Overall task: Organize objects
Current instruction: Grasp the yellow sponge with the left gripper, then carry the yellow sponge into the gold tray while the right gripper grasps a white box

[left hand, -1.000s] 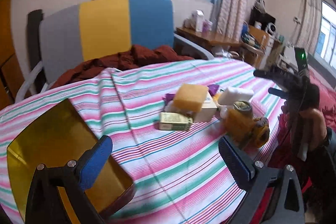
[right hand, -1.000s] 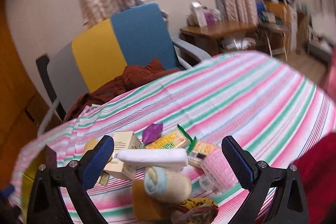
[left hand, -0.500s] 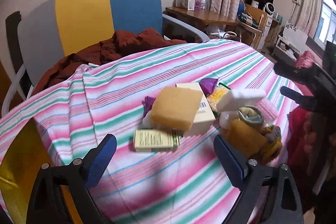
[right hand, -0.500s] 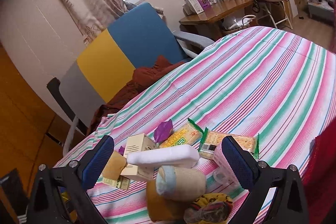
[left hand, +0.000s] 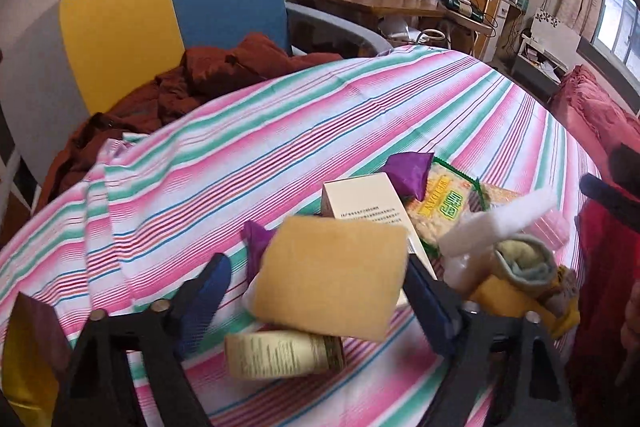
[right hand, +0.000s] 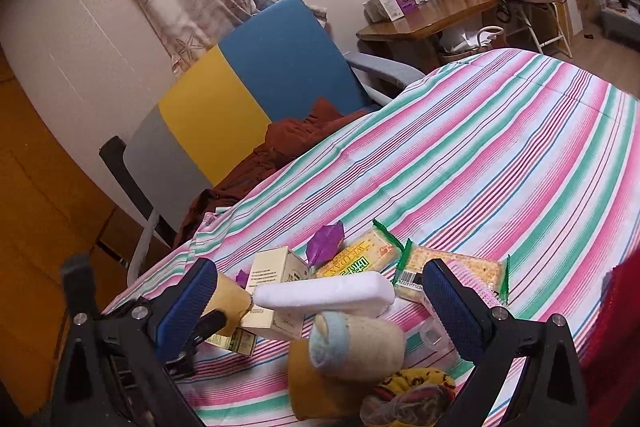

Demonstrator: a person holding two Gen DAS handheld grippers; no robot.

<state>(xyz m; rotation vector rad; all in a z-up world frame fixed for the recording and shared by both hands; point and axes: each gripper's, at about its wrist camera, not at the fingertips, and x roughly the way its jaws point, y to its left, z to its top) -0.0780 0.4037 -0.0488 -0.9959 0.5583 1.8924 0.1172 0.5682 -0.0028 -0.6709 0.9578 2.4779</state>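
Note:
A pile of small objects lies on the striped tablecloth [left hand: 240, 155]. A yellow sponge [left hand: 332, 275] rests on a cream box [left hand: 364, 199] and a small green-gold box [left hand: 280, 355]. My left gripper [left hand: 316, 267] has come down around the sponge and its jaws are closing. The right pad is at the sponge's edge and the left pad still stands apart. My right gripper [right hand: 320, 287] hovers open over a white foam block [right hand: 324, 295] and a rolled sock [right hand: 356, 343], gripping nothing. The right wrist view also shows the sponge [right hand: 230, 297].
Cracker packets [right hand: 360, 259], purple wrappers [left hand: 408, 171] and a pink brush [right hand: 480, 291] crowd the pile. A yellow tray [left hand: 24, 367] sits at the lower left. A grey, yellow and blue chair [left hand: 168, 7] holding a rust-red garment [left hand: 200, 79] stands behind the table. A red cloth [left hand: 600, 267] lies on the right.
My left gripper has moved forward and down to the pile, so the sponge now sits between its jaws, which have narrowed. The tray has slid to the frame's edge. My right gripper stayed put.

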